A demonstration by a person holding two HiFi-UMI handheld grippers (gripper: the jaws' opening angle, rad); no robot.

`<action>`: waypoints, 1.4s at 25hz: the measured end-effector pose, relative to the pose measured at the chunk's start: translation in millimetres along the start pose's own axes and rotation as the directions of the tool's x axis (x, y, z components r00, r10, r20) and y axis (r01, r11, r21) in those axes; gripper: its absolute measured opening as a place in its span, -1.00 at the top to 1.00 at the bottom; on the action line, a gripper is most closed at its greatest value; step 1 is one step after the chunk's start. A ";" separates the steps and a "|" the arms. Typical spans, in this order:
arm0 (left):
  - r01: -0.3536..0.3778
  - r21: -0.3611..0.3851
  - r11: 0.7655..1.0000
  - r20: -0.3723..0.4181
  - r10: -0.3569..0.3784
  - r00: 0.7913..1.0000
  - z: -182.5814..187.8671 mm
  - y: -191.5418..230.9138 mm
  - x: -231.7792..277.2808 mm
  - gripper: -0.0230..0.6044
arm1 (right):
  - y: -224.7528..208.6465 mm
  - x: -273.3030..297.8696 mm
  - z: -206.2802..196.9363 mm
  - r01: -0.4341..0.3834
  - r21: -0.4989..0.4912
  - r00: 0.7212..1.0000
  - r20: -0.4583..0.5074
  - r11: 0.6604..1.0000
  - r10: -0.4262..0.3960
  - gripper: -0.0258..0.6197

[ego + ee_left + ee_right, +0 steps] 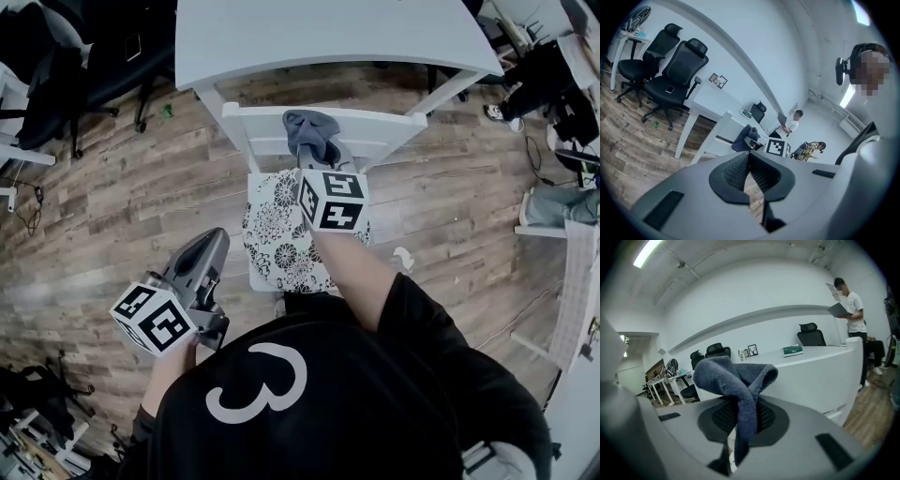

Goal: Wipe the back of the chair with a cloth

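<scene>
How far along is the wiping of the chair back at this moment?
Done: the right gripper is shut on the cloth. In hand: the cloth lies against the top rail of the chair back, near its middle. Left: no wiped area can be told apart, so the whole back may still need wiping. The left gripper hangs aside, shut and empty.

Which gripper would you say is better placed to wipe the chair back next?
The right gripper: its tongs clamp the grey cloth at the white chair back. The left gripper is empty, beside the seat.
</scene>
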State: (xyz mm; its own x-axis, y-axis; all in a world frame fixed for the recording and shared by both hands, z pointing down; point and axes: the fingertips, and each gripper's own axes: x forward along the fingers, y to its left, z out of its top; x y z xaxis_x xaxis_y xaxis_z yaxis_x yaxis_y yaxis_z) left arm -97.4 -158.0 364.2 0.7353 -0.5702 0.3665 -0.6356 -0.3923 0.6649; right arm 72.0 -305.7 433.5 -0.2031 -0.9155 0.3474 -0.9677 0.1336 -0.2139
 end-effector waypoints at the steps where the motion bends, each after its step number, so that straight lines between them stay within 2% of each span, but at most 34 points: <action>1: 0.012 0.005 1.000 -0.009 -0.012 1.000 -0.8 -2.8 3.8 0.88 | -8.5 -3.2 0.8 0.017 0.002 1.000 0.003 1.000 -0.017 0.79; 10: 0.082 0.004 0.997 -0.092 -0.081 0.992 -22.1 -17.2 36.6 0.88 | -86.1 -33.9 6.1 0.170 0.015 0.985 0.027 0.985 -0.170 0.79; 20: 0.136 0.004 0.991 -0.148 -0.134 0.980 -37.9 -24.6 60.2 0.88 | -168.3 -67.4 12.8 0.331 0.075 0.941 0.050 0.941 -0.335 0.79; 30: 0.120 0.001 0.993 -0.149 -0.119 0.982 -34.2 -24.1 61.5 0.88 | -168.8 -71.3 12.9 0.297 0.072 0.951 0.064 0.952 -0.301 0.79; 35: 0.103 -0.015 0.995 -0.134 -0.104 0.986 -34.1 -19.4 54.5 0.88 | -149.4 -75.7 11.7 0.250 0.057 0.965 0.072 0.967 -0.254 0.79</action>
State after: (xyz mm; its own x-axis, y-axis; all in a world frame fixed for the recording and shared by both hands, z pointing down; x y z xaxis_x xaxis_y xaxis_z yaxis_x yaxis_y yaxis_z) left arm -37.0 -156.9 393.5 0.8221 -0.4245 0.3795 -0.5531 -0.4375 0.7090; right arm 233.7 -260.8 428.5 0.0605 -0.9444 0.3232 -0.9777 -0.1214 -0.1715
